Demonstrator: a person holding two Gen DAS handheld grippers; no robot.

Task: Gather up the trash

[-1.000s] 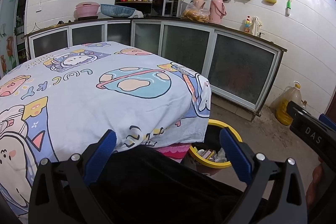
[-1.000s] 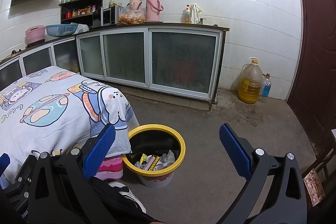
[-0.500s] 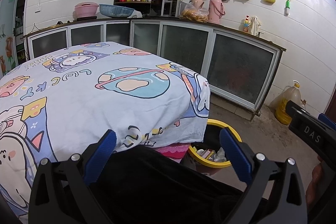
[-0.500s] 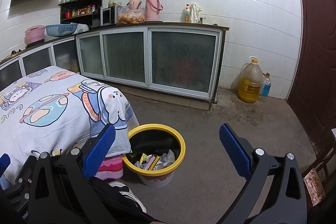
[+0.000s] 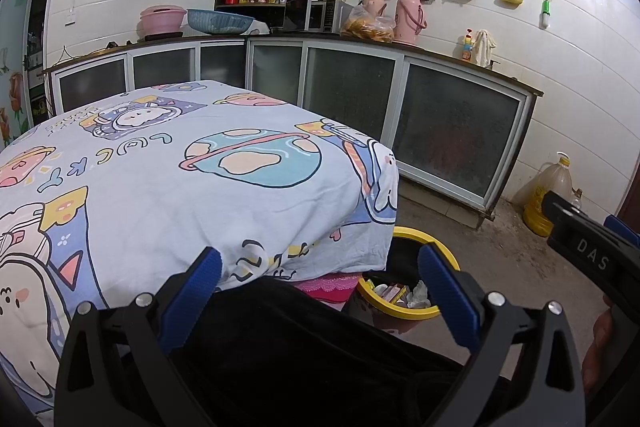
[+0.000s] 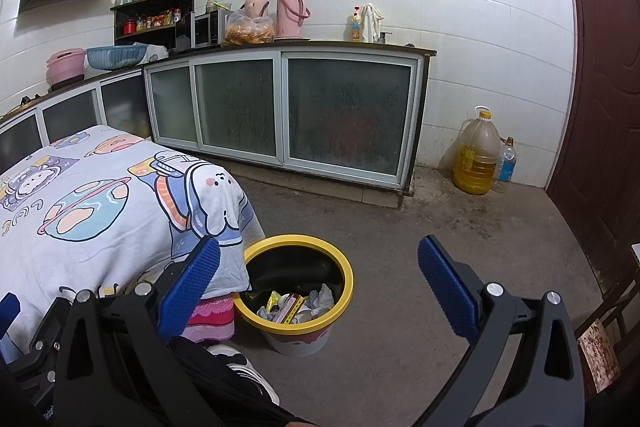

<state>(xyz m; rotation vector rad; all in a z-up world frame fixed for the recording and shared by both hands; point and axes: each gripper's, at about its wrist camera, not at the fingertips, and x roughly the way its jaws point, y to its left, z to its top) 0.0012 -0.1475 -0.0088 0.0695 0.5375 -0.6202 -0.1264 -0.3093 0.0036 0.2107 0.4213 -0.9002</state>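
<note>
1. In a white-tiled kitchen, over a person's dark-trousered lap, the left gripper [image 5: 320, 279] hangs with its blue-padded fingers spread wide apart and nothing between them; compared with the frames of the last second, it has barely stirred.

2. The right gripper [image 6: 318, 273] is likewise spread and empty, its blue pads [image 6: 190, 287] framing the bin below; it too keeps the pose it had a second ago, and shows in the left view as a black bar lettered "DAS" [image 5: 592, 259].

3. Between and just beyond the right fingers stands the yellow-rimmed round plastic waste bin [image 6: 298, 325] on the bare concrete floor [image 6: 400, 247], tucked against the table's corner. Inside it lie the crumpled wrappers and paper scraps [image 6: 298, 305], the trash this task concerns, unchanged in arrangement.

4. The cartoon-print cotton tablecloth [image 5: 160, 179] carries no visible litter in either view, and none shows on the floor near the bin.

5. With nothing moved and nothing held, the collecting appears finished or paused; any next step would likely be a scan for remaining litter.

6. Further out, frosted-glass cabinets [image 6: 304, 115] line the wall, and a large yellow oil jug [image 6: 478, 157] stands by the dark red door [image 6: 600, 87].
</note>
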